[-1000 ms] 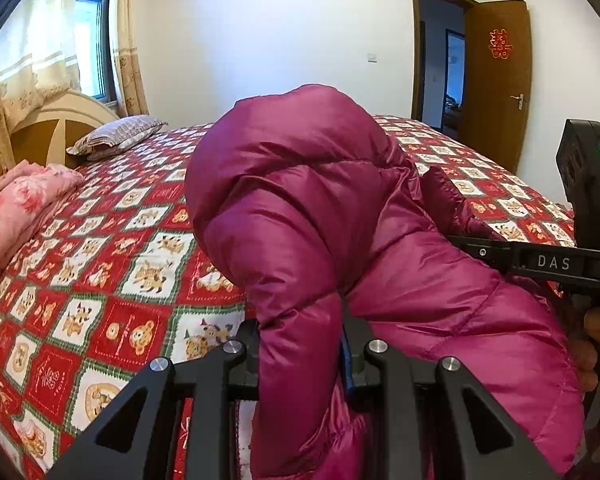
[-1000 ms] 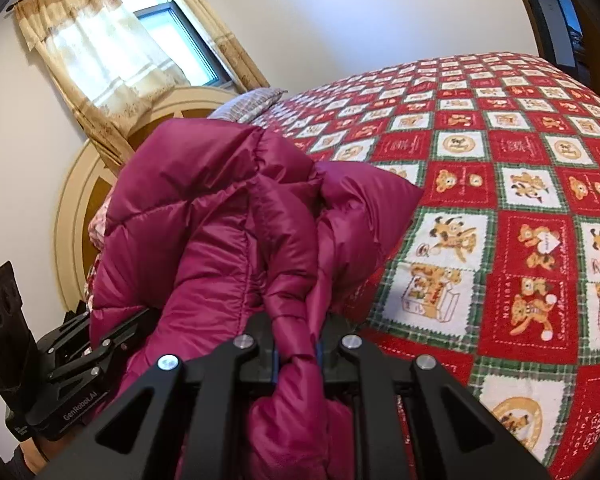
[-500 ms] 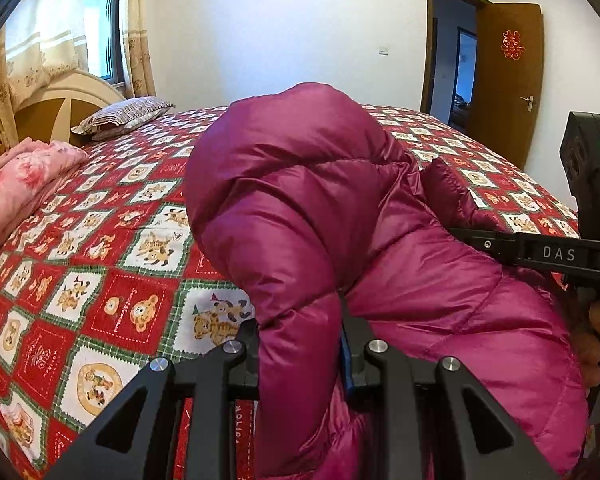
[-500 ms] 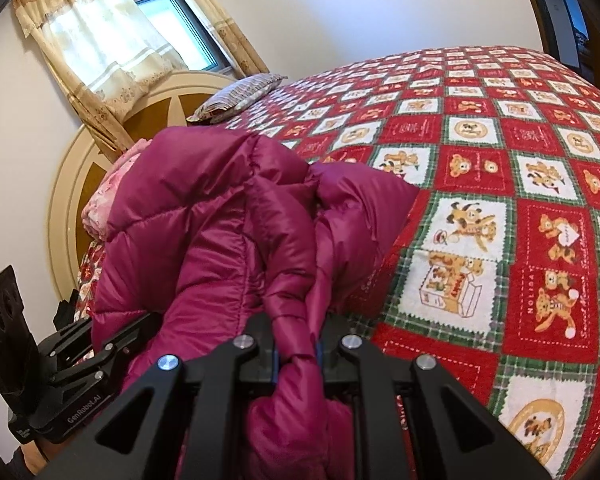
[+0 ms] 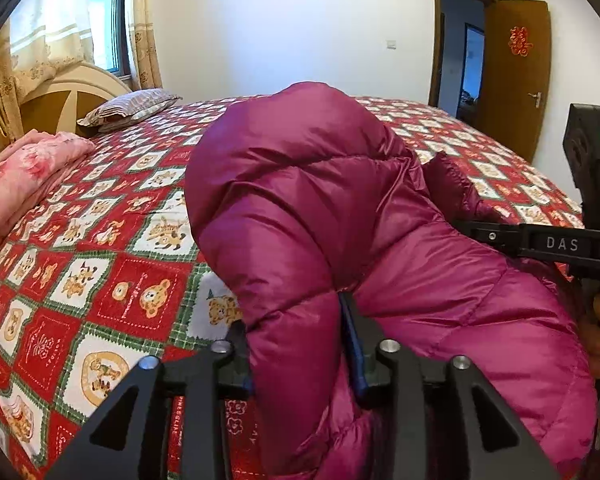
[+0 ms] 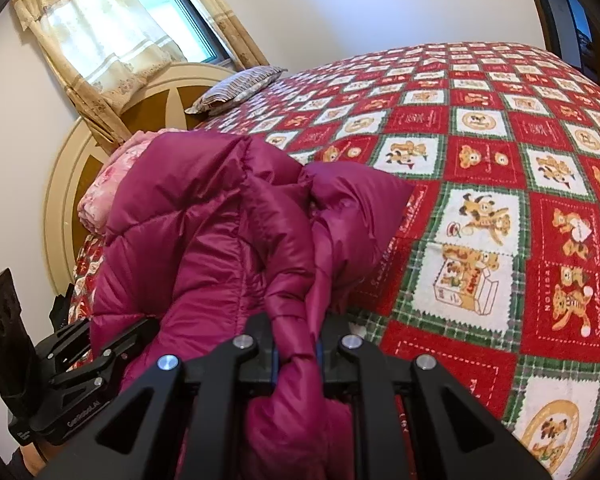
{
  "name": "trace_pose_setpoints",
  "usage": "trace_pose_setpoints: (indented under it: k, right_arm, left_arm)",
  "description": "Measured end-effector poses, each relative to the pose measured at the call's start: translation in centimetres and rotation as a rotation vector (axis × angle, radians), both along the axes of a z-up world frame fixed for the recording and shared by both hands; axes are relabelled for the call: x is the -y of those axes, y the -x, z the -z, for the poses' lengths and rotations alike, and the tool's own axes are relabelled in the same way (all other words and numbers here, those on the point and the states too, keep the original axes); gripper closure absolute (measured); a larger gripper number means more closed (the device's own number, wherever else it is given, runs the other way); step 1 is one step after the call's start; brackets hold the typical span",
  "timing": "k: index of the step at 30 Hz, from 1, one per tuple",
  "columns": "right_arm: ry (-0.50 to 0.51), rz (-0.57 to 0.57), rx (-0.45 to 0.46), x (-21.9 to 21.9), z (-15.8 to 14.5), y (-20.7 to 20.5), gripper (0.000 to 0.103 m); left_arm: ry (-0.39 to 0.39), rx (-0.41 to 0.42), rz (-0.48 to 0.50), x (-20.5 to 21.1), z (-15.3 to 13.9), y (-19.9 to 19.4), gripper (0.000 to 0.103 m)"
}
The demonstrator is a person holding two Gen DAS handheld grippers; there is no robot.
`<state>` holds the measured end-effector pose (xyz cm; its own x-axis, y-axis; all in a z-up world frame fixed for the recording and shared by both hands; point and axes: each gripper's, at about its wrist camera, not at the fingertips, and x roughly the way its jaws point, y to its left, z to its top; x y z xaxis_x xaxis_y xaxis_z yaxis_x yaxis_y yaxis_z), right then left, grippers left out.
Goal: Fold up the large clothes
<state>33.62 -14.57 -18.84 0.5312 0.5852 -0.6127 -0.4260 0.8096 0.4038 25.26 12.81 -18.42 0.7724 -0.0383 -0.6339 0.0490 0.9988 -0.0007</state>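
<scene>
A magenta puffer jacket (image 5: 300, 208) is bunched up over the near edge of the bed. My left gripper (image 5: 296, 352) is shut on a fold of the jacket. My right gripper (image 6: 296, 348) is shut on another fold of the jacket (image 6: 204, 220). Each gripper shows in the other's view: the right one at the right edge of the left wrist view (image 5: 556, 242), the left one at the lower left of the right wrist view (image 6: 80, 360). The fingertips are buried in fabric.
The bed carries a red, white and green bear-print quilt (image 5: 100, 272), which also shows in the right wrist view (image 6: 500, 200). A folded pink blanket (image 5: 24, 176) and a striped pillow (image 5: 136, 104) lie near the headboard (image 6: 64, 184). A brown door (image 5: 512, 72) stands open at the far right.
Both grippers have stayed shut on the jacket. The views have shifted slightly, with more quilt showing beyond the jacket and the jacket sitting a little lower on the bed.
</scene>
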Motion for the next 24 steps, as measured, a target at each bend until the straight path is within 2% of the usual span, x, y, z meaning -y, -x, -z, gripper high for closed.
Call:
trace_pose_setpoints:
  k: [2, 5, 7, 9, 17, 19, 24]
  right_arm:
    - [0.007, 0.005, -0.003, 0.0, 0.1, 0.0, 0.087]
    - [0.022, 0.014, -0.005, -0.1, 0.2, 0.0, 0.086]
    - [0.03, 0.024, -0.006, -0.1, 0.4, 0.0, 0.084]
    - [0.036, 0.033, -0.008, -0.1, 0.6, 0.0, 0.081]
    - [0.055, 0.062, -0.011, 0.0, 1.1, 0.1, 0.072]
    - [0.062, 0.071, -0.008, 0.0, 1.2, 0.0, 0.067]
    - [0.08, 0.088, 0.004, -0.3, 1.4, 0.2, 0.064]
  left_arm:
    - [-0.005, -0.003, -0.006, 0.0, 0.2, 0.0, 0.06]
    - [-0.011, -0.01, -0.036, -0.3, 0.4, -0.3, 0.046]
    - [-0.035, -0.005, -0.077, -0.5, 0.6, -0.3, 0.031]
    - [-0.047, 0.002, -0.106, -0.9, 0.7, -0.3, 0.025]
    - [-0.044, 0.009, -0.148, -1.6, 1.3, -0.5, 0.012]
    - [-0.027, 0.011, -0.159, -1.8, 1.5, -0.4, 0.009]
    - [0.016, 0.012, -0.183, -2.4, 2.0, -0.6, 0.006]
